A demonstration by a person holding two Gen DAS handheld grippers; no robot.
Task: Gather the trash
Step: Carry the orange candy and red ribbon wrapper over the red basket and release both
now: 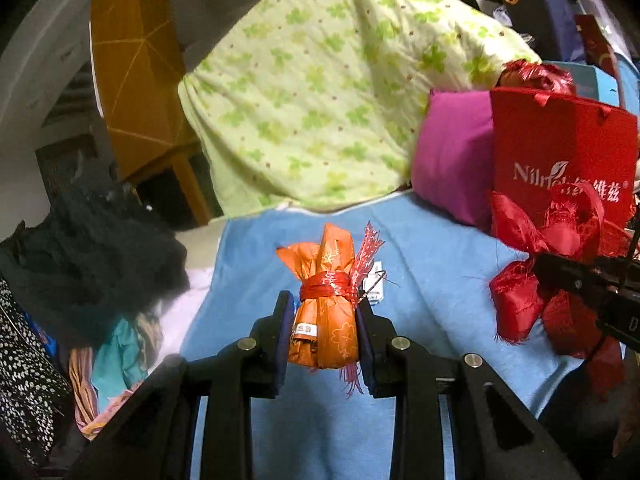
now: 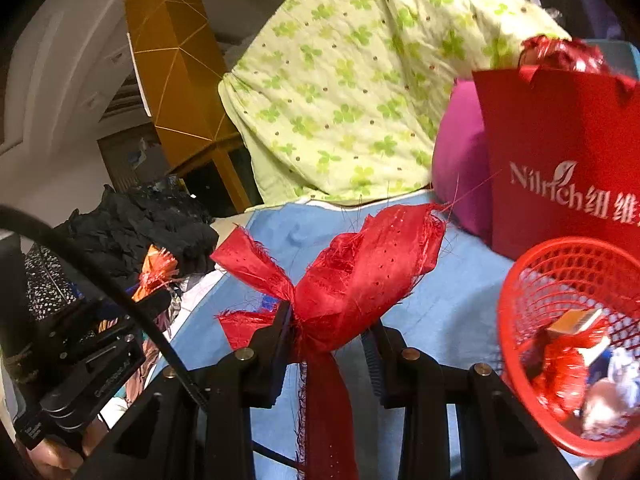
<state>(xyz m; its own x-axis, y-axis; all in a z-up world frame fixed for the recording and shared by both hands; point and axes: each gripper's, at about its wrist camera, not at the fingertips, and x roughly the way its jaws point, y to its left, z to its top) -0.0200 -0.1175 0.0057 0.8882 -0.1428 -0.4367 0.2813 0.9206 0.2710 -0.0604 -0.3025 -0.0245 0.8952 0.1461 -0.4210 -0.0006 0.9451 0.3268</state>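
My left gripper (image 1: 325, 322) is shut on an orange wrapper bundle (image 1: 326, 304) tied with a red ribbon, held above the blue cloth (image 1: 432, 264). My right gripper (image 2: 328, 334) is shut on a frayed red satin ribbon (image 2: 352, 276); that ribbon (image 1: 532, 292) and the right gripper's body show at the right edge of the left wrist view. A red mesh basket (image 2: 520, 308) with several scraps inside stands low on the right in the right wrist view. The left gripper (image 2: 154, 300) with its orange bundle (image 2: 156, 270) appears at the left there.
A red paper bag (image 1: 560, 148) with white lettering and a purple cushion (image 1: 452, 160) stand at the right. A green-patterned quilt (image 1: 320, 92) rises behind the blue cloth. Dark clothes (image 1: 88, 256) are heaped on the left, and an orange cabinet (image 1: 136, 64) stands far left.
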